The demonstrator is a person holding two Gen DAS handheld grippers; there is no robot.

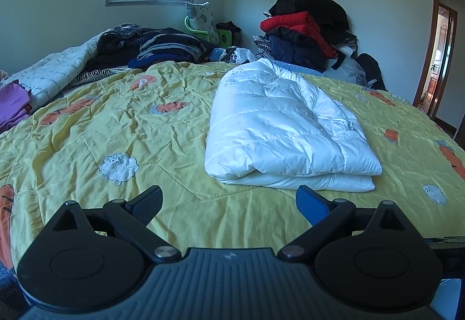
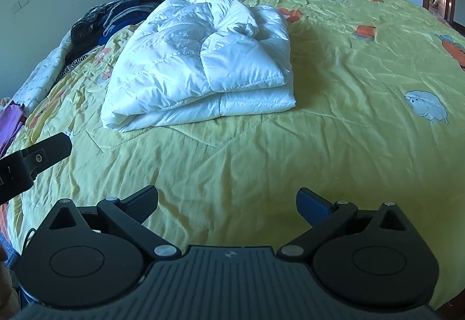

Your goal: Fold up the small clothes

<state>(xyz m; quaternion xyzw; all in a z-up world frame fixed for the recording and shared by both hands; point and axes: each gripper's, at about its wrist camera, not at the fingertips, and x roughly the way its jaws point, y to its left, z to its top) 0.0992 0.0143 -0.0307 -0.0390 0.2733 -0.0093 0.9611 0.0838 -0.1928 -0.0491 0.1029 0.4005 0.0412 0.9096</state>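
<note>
A white quilted jacket [image 1: 286,131] [image 2: 203,67] is shown folded into a compact bundle, lying on the yellow bedspread [image 1: 130,122] [image 2: 334,131] of the bed. The left gripper [image 1: 229,203] and the right gripper [image 2: 226,202] are held above the near part of the bedspread, short of the jacket, each with its fingers spread and nothing held. A pile of clothes [image 1: 305,32] is stacked against the far wall.
</note>
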